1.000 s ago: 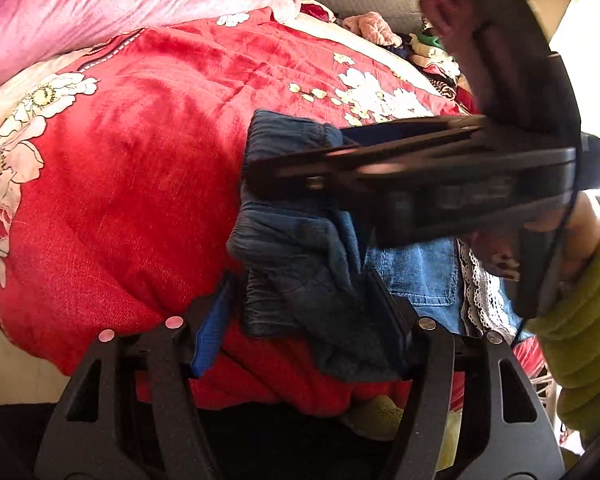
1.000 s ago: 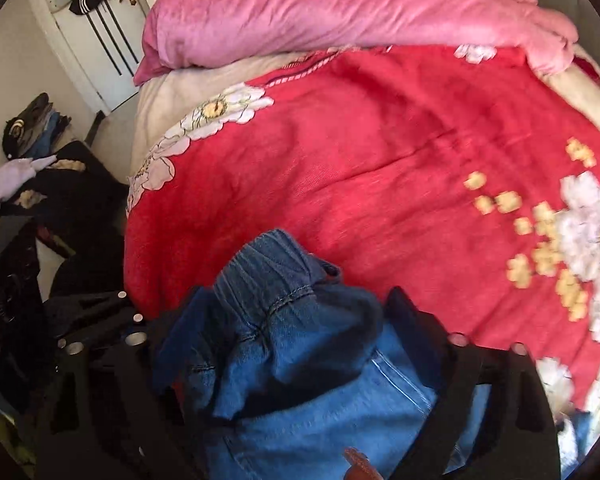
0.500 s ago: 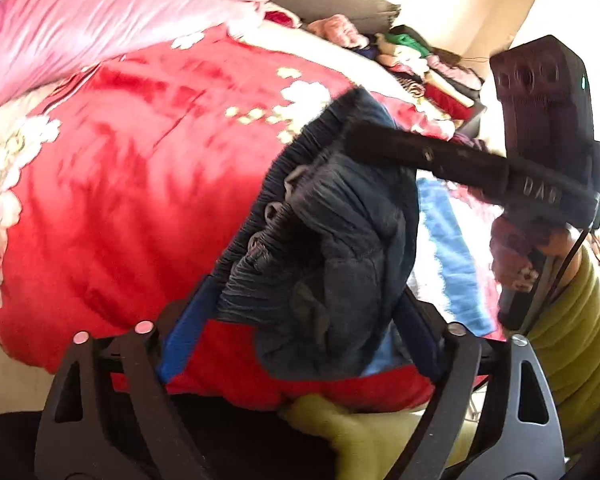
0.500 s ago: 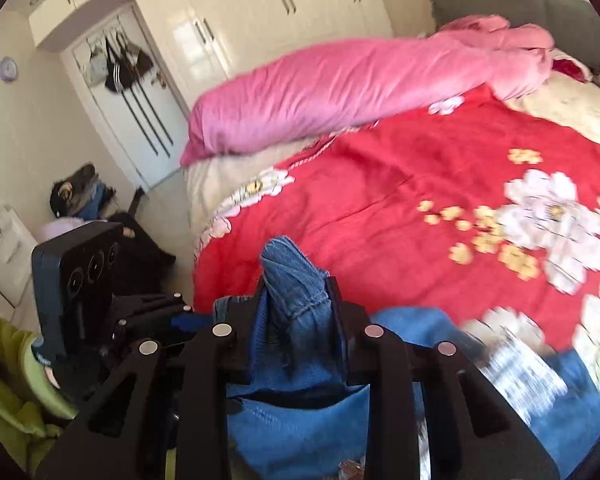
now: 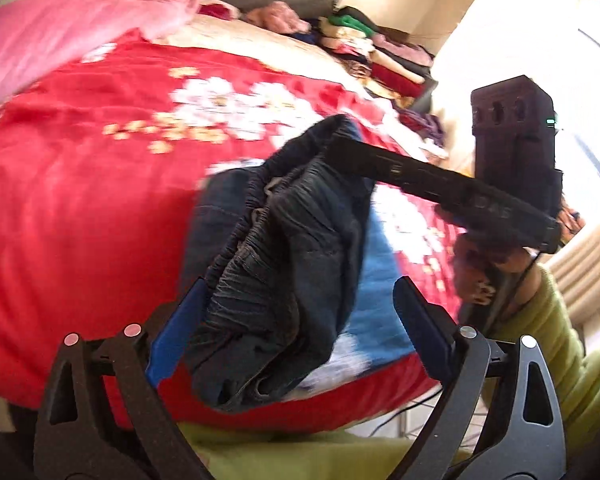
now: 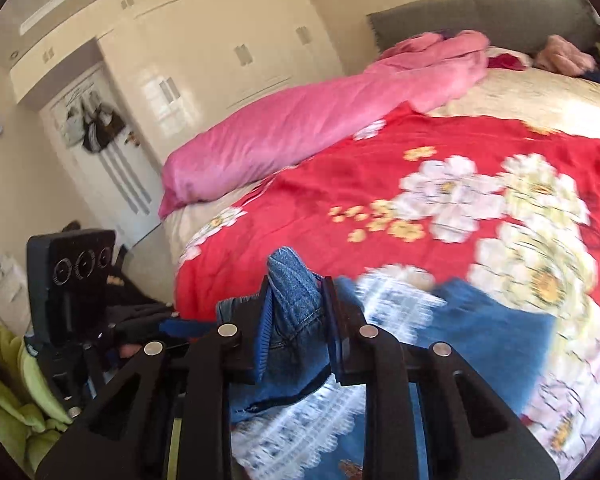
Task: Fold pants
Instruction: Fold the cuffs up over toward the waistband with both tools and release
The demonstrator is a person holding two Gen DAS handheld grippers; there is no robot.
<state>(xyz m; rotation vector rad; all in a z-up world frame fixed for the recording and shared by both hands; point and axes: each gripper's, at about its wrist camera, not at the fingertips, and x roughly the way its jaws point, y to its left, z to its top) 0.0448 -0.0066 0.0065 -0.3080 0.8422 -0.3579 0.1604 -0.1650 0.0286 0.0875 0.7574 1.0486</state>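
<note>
The right gripper point(image 6: 296, 312) pinches a bunched fold of the denim pants point(image 5: 284, 264) above the red floral bedspread point(image 5: 80, 208). The left gripper point(image 5: 296, 320) has just been opening; its jaws stand spread, the waistband sagging loosely between them. Motion blur smears the pants' white lace trim point(image 6: 300, 432), and their legs are cut off.
</note>
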